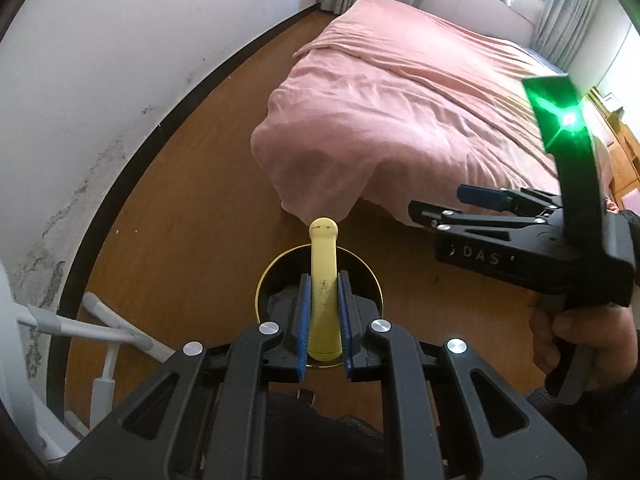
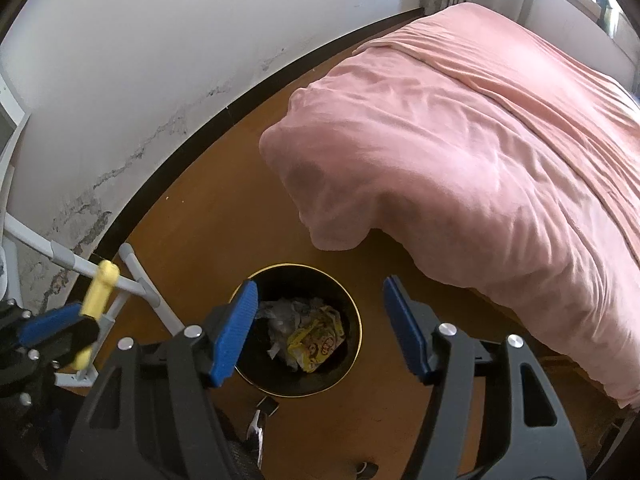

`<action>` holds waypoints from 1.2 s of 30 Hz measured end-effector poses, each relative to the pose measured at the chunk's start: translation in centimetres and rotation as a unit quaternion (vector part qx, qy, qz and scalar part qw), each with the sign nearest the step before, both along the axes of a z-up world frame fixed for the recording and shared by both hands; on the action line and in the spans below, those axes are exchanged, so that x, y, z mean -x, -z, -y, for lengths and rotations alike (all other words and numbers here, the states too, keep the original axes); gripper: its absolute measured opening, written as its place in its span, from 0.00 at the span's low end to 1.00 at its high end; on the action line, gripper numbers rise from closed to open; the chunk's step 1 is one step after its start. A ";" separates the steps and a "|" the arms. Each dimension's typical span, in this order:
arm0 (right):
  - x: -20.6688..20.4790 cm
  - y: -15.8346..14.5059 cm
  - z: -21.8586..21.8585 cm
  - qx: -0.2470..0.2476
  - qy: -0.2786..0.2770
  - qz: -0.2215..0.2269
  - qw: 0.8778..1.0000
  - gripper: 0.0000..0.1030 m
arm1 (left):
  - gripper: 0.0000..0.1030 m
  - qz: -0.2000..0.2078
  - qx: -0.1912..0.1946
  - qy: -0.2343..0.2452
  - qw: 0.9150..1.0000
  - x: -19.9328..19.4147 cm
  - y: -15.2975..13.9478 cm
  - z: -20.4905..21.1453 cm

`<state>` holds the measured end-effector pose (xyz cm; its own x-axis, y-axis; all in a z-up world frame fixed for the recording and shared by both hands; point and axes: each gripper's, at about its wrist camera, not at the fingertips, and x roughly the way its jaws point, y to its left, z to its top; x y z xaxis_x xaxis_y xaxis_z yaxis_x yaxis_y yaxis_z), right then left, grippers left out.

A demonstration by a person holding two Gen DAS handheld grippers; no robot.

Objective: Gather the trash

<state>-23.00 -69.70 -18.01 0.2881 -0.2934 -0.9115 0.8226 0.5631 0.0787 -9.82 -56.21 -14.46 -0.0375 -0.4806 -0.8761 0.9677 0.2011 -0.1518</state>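
Now, starting at my left: my left gripper (image 1: 324,320) pinches a pale yellow stick-like piece of trash (image 1: 323,292) between its 2 blue pads (image 1: 304,320), the jaws nearly together on its lower half, its rounded tip pointing toward 12 o'clock. Seen from the left wrist, it hangs right over the black bin (image 1: 262,292) with the gold rim, which stands on the wooden floor (image 1: 208,184). Off at 8 o'clock from the bin sits a white folding frame (image 2: 136,276) against the wall.

Moving right, the right wrist view looks down into that same bin (image 2: 352,320), where crumpled paper (image 2: 288,312) and a yellow printed wrapper (image 2: 316,340) already lie. My right gripper (image 2: 320,328) is spread wide above the opening with nothing between its pads (image 2: 236,328). At 2 o'clock from the bin, the bed under a pink cover (image 2: 480,152) fills the far side.

I judge the step in hand is dropping items into the bin: the right side looks done, the left is next. That move calls for my left jaws to part while the stick sits over the opening, so it falls inside the rim rather than onto the floor.
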 end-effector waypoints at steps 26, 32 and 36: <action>0.6 -2.4 0.1 0.025 0.017 0.022 0.999 0.64 | 0.83 0.040 0.038 -0.009 0.998 0.5 -3.8 -1.2; -2.6 -7.2 -2.8 0.052 -0.024 0.068 0.996 0.75 | 0.89 0.075 0.076 -0.053 0.993 -2.3 -9.6 -6.1; -7.4 -11.4 -5.9 0.076 -0.079 0.105 0.988 0.78 | 0.91 0.101 0.096 -0.111 0.984 -5.6 -12.9 -11.1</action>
